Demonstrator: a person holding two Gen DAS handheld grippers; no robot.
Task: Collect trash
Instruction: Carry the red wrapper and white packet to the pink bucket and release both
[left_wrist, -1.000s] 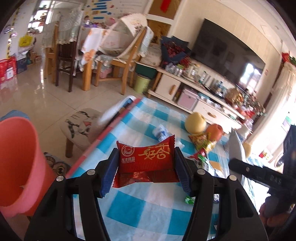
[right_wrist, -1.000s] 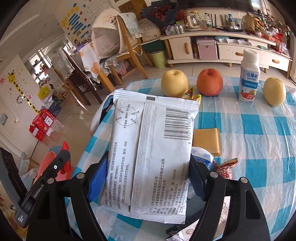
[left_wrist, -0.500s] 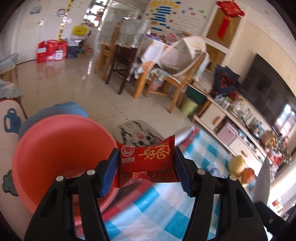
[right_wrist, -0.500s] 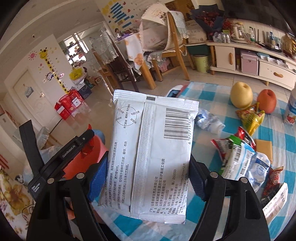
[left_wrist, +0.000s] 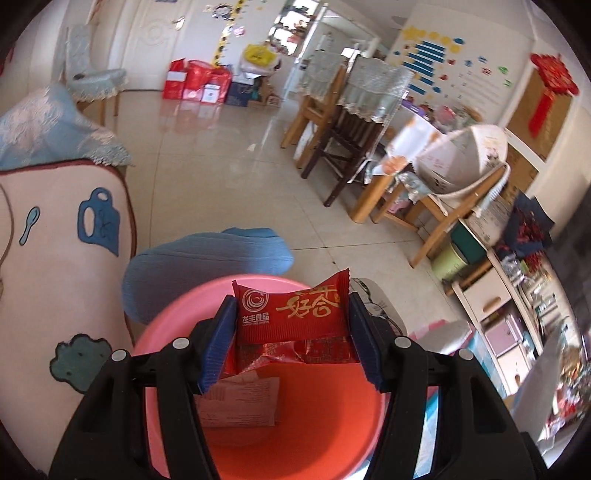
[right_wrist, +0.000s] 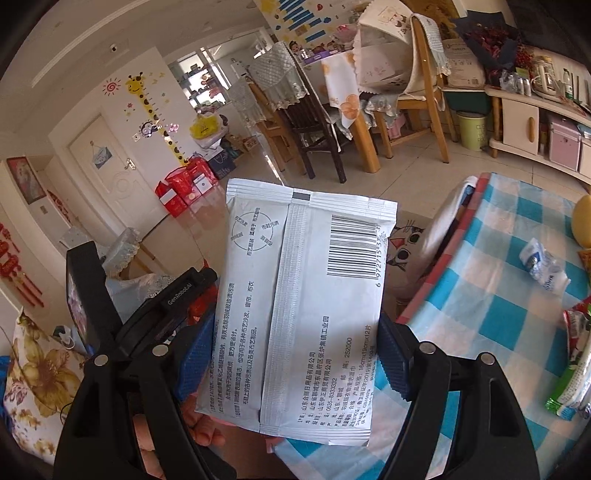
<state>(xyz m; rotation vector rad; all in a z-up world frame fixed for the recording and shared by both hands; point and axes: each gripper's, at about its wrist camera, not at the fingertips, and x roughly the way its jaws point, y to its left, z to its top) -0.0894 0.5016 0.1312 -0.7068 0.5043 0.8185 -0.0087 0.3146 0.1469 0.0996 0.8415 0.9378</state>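
My left gripper (left_wrist: 291, 341) is shut on a red snack wrapper (left_wrist: 291, 315) with gold lettering, held right over the mouth of a pink plastic bin (left_wrist: 303, 424). A pale packet (left_wrist: 236, 404) lies inside the bin. My right gripper (right_wrist: 291, 363) is shut on a white flat packet (right_wrist: 303, 306) with a barcode, held upright off the left edge of the blue-checked table (right_wrist: 491, 295). The left gripper's black body (right_wrist: 155, 317) and a hand (right_wrist: 201, 432) show to the lower left of that packet. More wrappers (right_wrist: 574, 354) lie on the table at the right.
A cushioned seat with blue appliqué (left_wrist: 55, 266) stands left of the bin, a blue cushion (left_wrist: 207, 266) behind it. A cat-print stool (right_wrist: 406, 243) sits by the table's end. Wooden chairs (left_wrist: 343, 140) and a low cabinet (right_wrist: 524, 122) stand farther back.
Both grippers have swung left, away from the table, each keeping its packet. The left one now hangs over the pink bin, which has moved under its jaws.
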